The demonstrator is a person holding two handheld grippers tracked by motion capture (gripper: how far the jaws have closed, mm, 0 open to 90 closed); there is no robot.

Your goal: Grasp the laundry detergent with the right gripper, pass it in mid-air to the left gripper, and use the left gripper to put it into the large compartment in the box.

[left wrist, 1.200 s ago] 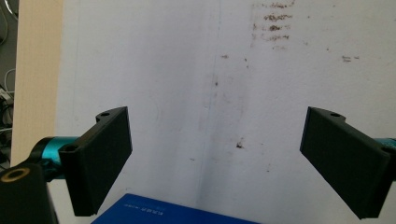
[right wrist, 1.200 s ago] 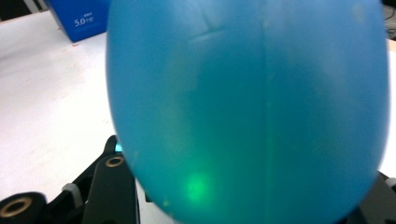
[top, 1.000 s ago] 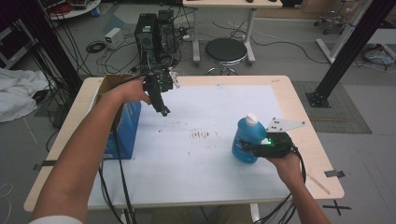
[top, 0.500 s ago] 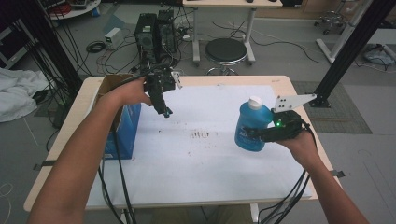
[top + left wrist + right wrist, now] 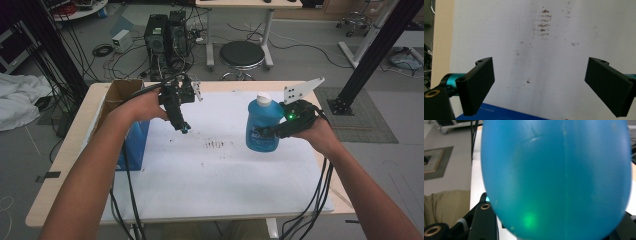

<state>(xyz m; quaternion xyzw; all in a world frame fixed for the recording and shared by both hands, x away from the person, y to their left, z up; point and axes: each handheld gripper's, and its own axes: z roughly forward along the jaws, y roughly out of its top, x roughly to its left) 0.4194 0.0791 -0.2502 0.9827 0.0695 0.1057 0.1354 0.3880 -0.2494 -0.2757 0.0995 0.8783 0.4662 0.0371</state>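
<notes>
Since a moment ago my right gripper has carried the blue bottle up off the bench, jaws clamped around it. My left gripper hovers near the box, jaws wide.

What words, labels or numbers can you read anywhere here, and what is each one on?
Blue bottle in the right claw: a label with white lettering, too blurred to read.
Blue box below the left claw: small white print along its edge, too small to read.
Nothing else bears legible text.

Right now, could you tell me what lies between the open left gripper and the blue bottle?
In the high view, only white table cover with small brown stains separates the left gripper from the blue bottle.
</notes>
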